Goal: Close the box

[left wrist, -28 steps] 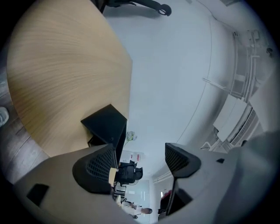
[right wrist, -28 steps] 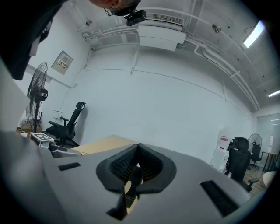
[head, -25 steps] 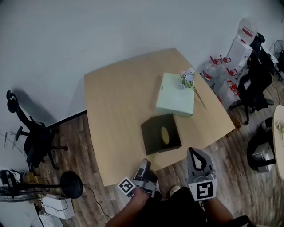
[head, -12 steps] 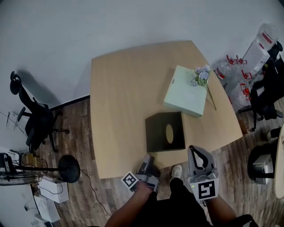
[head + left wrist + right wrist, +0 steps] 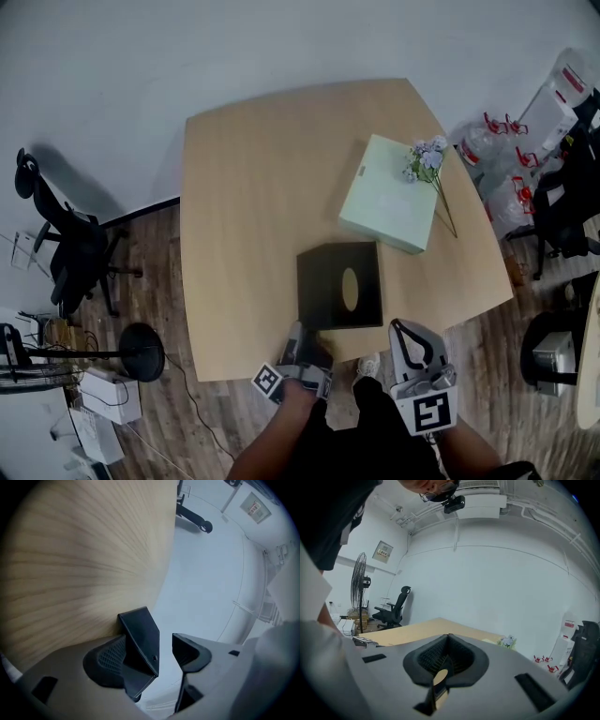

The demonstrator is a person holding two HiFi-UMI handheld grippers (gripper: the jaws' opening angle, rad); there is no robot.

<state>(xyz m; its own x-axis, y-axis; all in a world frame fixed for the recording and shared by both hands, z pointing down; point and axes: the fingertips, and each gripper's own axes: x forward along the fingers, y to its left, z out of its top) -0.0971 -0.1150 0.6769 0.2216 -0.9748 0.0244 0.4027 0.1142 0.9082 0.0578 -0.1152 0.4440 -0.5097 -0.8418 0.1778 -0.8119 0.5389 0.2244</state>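
A flat black box (image 5: 339, 286) with an oval hole in its top lies near the table's front edge. A pale green box (image 5: 386, 195) lies behind it, with a sprig of pale flowers (image 5: 424, 159) at its far right corner. My left gripper (image 5: 302, 339) points at the table edge just below the black box's near left corner. Its jaws are closing and nothing is between them (image 5: 164, 644). My right gripper (image 5: 412, 339) hangs off the table, right of the left one, with its jaws together (image 5: 448, 641). Its view shows the flowers (image 5: 506, 641) far off.
The wooden table (image 5: 253, 206) stands against a white wall. Black office chairs (image 5: 70, 258) and a round stand base (image 5: 142, 352) are on the floor at the left. Water bottles and bags (image 5: 506, 159) crowd the right side. A person's legs and one shoe (image 5: 367, 366) are below the table edge.
The left gripper has come forward to the table's front edge, close under the black box. The right gripper has stayed off the table. The head view has shifted slightly.
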